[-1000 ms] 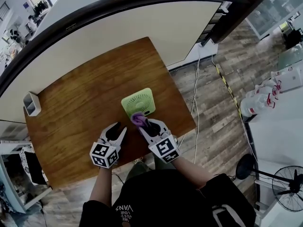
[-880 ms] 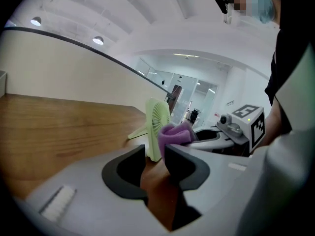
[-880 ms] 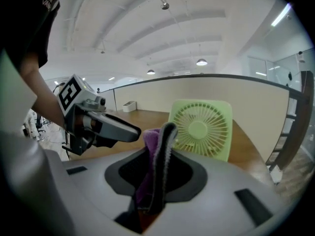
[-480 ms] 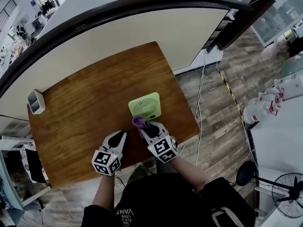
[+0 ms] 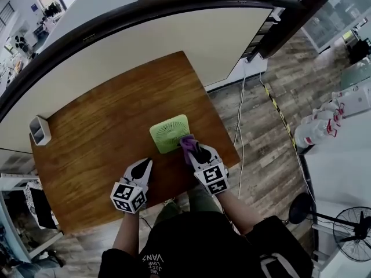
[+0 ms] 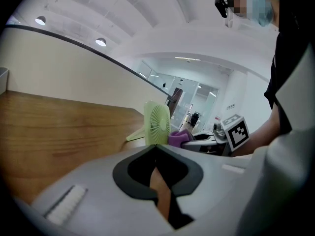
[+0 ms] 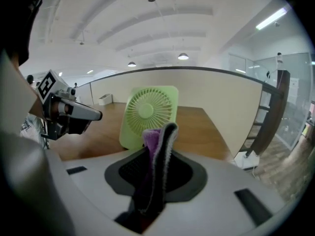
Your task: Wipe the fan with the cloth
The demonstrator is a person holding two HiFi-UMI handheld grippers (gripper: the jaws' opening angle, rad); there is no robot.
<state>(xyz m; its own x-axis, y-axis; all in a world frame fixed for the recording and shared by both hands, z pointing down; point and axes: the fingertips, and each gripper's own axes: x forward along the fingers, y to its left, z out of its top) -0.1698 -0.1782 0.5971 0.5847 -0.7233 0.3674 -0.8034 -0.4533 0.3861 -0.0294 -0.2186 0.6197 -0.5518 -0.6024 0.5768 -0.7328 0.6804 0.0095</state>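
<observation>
A second ago the left gripper (image 5: 145,165) has its jaws spread wide; now they are closed on each other with nothing between them, resting low over the desk (image 5: 98,138), short of the fan and left of it. The green fan (image 5: 169,133) stands upright ahead and to the right of those jaws, just as it stands earlier. The right gripper (image 5: 190,148), whose jaws are clamped on the purple cloth (image 5: 186,142), has shifted from the middle of the fan's near side to its right near corner, where the cloth now meets the fan's frame. Its own view shows the grille directly ahead of the jaws, behind the fold of cloth that sticks up from them. The desk is brown wood. A small white container (image 5: 39,129) sits at its edge, far out left of the left jaws. Beyond both jaws curves a cream partition (image 5: 174,36) topped by a dark rail. Right of the right jaws lies plank floor (image 5: 272,138) with a white cable (image 5: 239,114), then spray bottles (image 5: 316,126) and a black pedestal fan (image 5: 352,230).
</observation>
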